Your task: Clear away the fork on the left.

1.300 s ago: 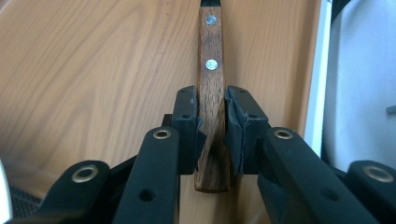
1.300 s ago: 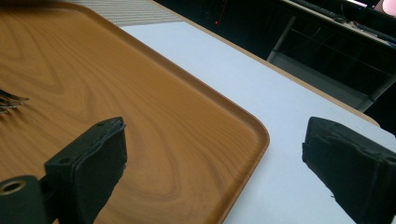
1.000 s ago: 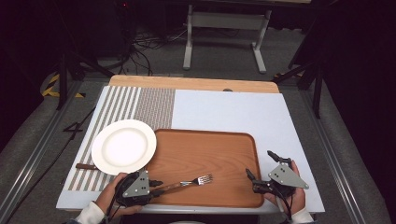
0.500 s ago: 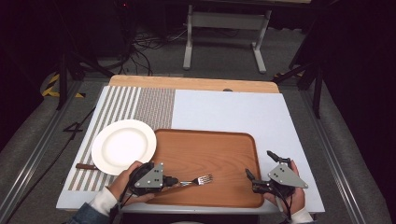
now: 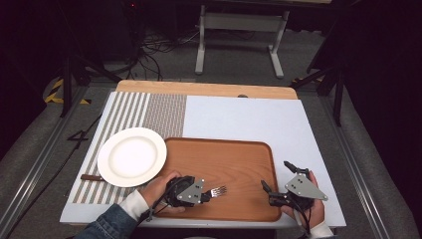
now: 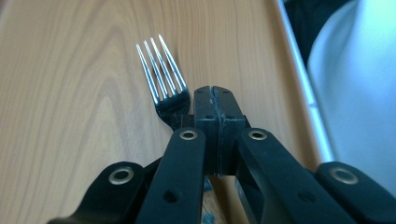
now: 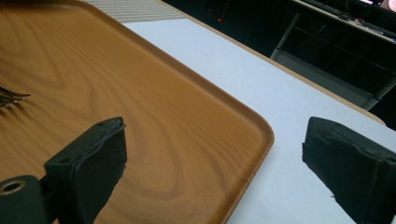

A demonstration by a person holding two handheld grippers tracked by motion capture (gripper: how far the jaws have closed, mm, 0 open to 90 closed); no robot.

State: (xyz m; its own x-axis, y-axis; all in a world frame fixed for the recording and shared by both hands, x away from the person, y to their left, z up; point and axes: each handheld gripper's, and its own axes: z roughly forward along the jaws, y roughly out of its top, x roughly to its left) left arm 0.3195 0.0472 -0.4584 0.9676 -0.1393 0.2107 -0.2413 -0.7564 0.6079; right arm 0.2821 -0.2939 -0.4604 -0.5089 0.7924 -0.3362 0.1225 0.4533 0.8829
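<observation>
Left gripper (image 5: 205, 193) has its 2 jaws pressed together at the neck of the fork (image 5: 218, 190), but the left gripper view shows the fork (image 6: 163, 70) poking out beside the closed tips, so whether the handle is actually clamped underneath cannot be told. Fork sits low over the wooden tray (image 5: 239, 159), near its front edge, left of centre, tines pointing toward the right side. Lifted or resting flat: unclear. Right gripper (image 5: 278, 181) waits by the tray's front right corner, jaws wide apart, holding nothing; its own view puts 1 jaw over the tray (image 7: 140, 93) and 1 over the white table (image 7: 261, 74). White plate (image 5: 132, 156) overlaps the tray's left edge, bare. Judged progress: early, fork reached, grasp unconfirmed, move and placement left.
</observation>
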